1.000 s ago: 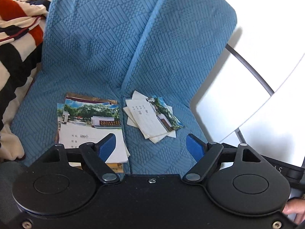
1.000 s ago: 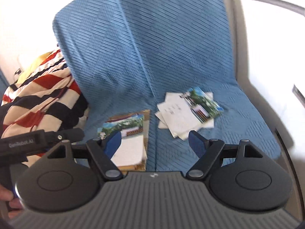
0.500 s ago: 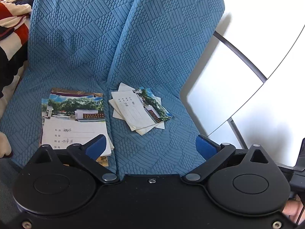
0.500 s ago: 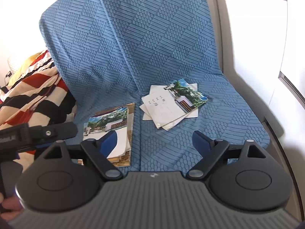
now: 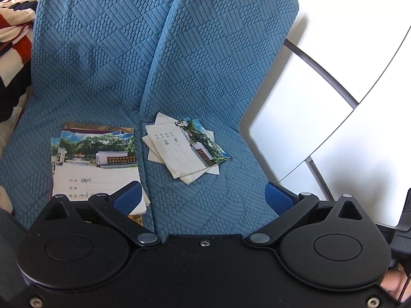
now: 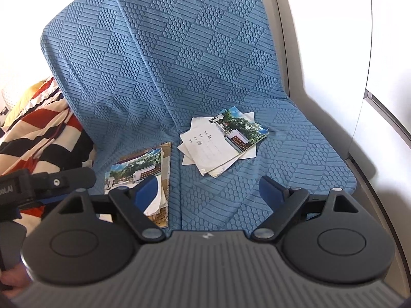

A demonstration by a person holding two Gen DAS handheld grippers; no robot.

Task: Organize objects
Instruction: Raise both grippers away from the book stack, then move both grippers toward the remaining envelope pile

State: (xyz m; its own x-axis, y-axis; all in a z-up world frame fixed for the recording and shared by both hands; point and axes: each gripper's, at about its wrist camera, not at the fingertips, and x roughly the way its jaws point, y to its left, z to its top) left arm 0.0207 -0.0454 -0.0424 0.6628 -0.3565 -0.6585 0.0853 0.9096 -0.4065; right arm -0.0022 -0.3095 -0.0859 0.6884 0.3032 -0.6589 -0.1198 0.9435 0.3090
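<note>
Seat: sofa [image 5: 205, 59] under a blue quilted cover [image 6: 205, 51] with a chequered pattern of ribbed and pebbled squares; a seam ran from 12 o'clock down the middle, dividing two cushions. Textile: striped blanket [image 5: 12, 25] in red, black and cream lay at 9 to 10 o'clock, touching the cover's edge. Wall: white panels [image 5: 346, 51] at 2 to 3 o'clock, crossed by a grey bar [image 5: 321, 69]. Light: bright daylight, strongly overexposed on the white surfaces.
</note>
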